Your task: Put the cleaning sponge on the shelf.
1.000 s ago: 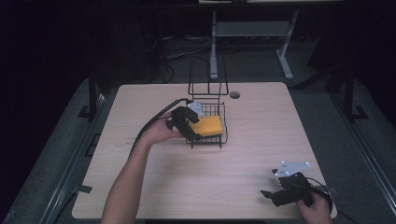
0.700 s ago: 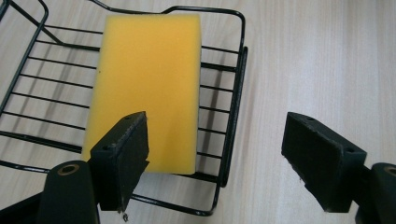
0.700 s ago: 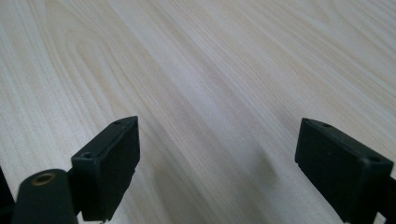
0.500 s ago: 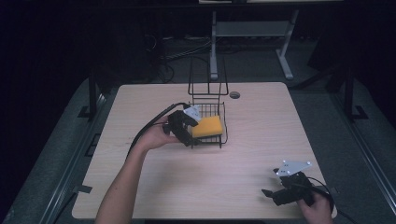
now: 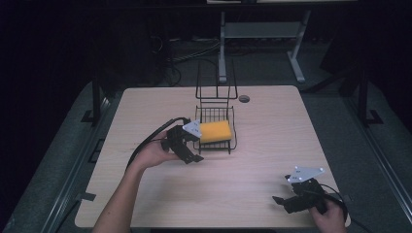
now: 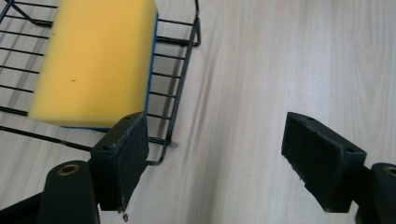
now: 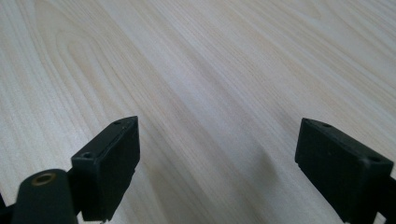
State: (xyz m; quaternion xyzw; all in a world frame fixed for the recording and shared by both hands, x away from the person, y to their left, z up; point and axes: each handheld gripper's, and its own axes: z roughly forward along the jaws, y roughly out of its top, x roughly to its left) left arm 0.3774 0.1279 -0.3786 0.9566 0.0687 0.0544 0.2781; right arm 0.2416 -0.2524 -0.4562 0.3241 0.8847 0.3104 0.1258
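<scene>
The wooden table [image 5: 262, 145] is carrying a black wire rack [image 5: 232, 127] near its middle, with a tall wire back rising behind a low wire tray. Lying flat in that tray is the yellow sponge [image 5: 215, 131], and the left gripper view is showing a thin blue layer along its underside, resting on the tray wires and close to the tray's front corner.

The sponge is looking light, soft and springy, so it would likely be squashing under a hard pinch and giving little resistance to lifting. It is not looking slippery or fragile. The best hold is probably across its two long side faces, jaws coming down from above and staying clear of the wires, squeezing only enough to dent the foam.

The left gripper [image 5: 190, 150] is hovering just beside the rack's front left corner, jaws spread wide and holding nothing; in the left gripper view one jaw is sitting near the tray's corner and the other over bare wood. The right gripper [image 5: 286, 201] is resting well apart at the table's near right edge, jaws likewise gaping and empty over plain tabletop.

Compared with a second ago, the left gripper is sitting farther back toward the person, having drawn off the sponge and out of the tray, while the sponge, rack and right gripper are keeping their places.
</scene>
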